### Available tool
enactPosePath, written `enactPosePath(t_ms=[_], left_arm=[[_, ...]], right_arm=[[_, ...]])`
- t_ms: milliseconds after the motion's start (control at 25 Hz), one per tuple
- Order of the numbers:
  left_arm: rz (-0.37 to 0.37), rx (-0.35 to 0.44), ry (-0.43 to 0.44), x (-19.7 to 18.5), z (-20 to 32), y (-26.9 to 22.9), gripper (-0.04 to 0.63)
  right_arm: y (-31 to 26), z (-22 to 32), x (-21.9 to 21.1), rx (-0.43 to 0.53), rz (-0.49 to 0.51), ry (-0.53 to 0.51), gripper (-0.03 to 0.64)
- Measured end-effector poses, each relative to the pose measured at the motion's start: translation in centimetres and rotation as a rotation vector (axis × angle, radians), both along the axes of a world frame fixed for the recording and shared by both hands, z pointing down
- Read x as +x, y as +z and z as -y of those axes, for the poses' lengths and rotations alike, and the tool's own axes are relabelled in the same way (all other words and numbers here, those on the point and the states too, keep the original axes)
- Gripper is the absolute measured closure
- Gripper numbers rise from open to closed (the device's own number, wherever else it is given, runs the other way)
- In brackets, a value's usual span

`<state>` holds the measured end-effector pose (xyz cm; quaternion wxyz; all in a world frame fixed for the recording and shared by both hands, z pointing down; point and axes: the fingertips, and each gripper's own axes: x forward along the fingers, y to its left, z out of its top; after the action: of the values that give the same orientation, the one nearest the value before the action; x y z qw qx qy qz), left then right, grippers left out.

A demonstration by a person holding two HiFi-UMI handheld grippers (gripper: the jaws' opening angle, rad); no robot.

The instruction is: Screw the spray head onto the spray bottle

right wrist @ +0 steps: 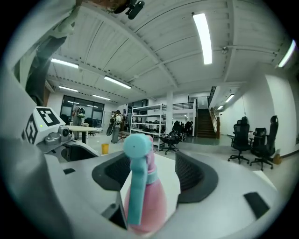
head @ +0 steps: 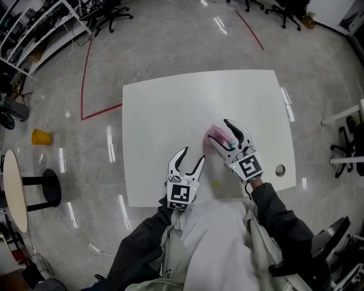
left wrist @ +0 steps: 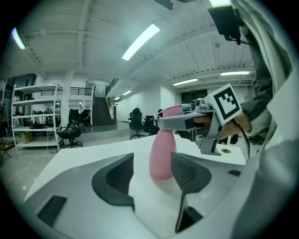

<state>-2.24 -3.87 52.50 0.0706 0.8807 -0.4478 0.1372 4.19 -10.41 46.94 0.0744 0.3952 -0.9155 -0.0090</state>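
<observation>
Our right tongs (head: pixel 218 129) released around upright pink spray bottle (right wrist: pixel 145 196), teal spray head (right wrist: pixel 136 151) atop, near surface (head: pixel 170 113) front edge; our left tongs (head: pixel 193 154) released, empty.

spray bottle (head: pixel 219 136) partly hidden by right gripper (head: pixel 218 129)

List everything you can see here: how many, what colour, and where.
Table: one, white, mid-floor.
Spray bottle: one, pink, upright on the table.
Spray head: one, teal, on the bottle's neck.
Cup: one, yellow, on the floor at left.
Round table: one, pale top, black foot, far left.
Office chairs: several, black, at the back.
Shelves: one white rack, upper left.
Tape lines: red, on the floor.
Left hand-held gripper: white and black, open, empty, near table edge.
Right hand-held gripper: white and black, open around the bottle.
Sleeves: two, dark grey, bottom.
</observation>
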Motion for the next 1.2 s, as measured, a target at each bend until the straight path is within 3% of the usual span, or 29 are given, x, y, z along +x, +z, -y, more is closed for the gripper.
enactPosePath(t_ms=[160, 240, 400, 520, 680, 1200], left_arm=[[-0.023, -0.015, -0.011, -0.3, 0.0, 0.0, 0.369], [-0.029, -0.022, -0.025, -0.5, -0.1, 0.1, 0.426], [-0.038, -0.036, -0.049, -1.0, 0.0, 0.3, 0.549], [-0.045, -0.052, -0.032, -0.6, -0.2, 0.5, 0.588], [-0.039, -0.069, 0.023, 0.6, -0.9, 0.8, 0.589], [-0.001, -0.088, 0.097, 2.4, -2.2, 1.4, 0.589]], right_arm=[[-0.9, -2.1, 4.1, 0.007, 0.019, 0.073, 0.348], [-0.1, -4.0, 6.2, -0.014, -0.002, 0.105, 0.348], [4.3, -7.7, 8.3, -0.175, -0.025, 0.12, 0.35], [6.2, -8.9, 7.7, -0.256, -0.011, 0.112, 0.362], [6.2, -8.9, 4.7, -0.23, -0.077, 0.048, 0.621], [6.3, -8.3, 1.3, -0.212, -0.107, -0.001, 0.621]])
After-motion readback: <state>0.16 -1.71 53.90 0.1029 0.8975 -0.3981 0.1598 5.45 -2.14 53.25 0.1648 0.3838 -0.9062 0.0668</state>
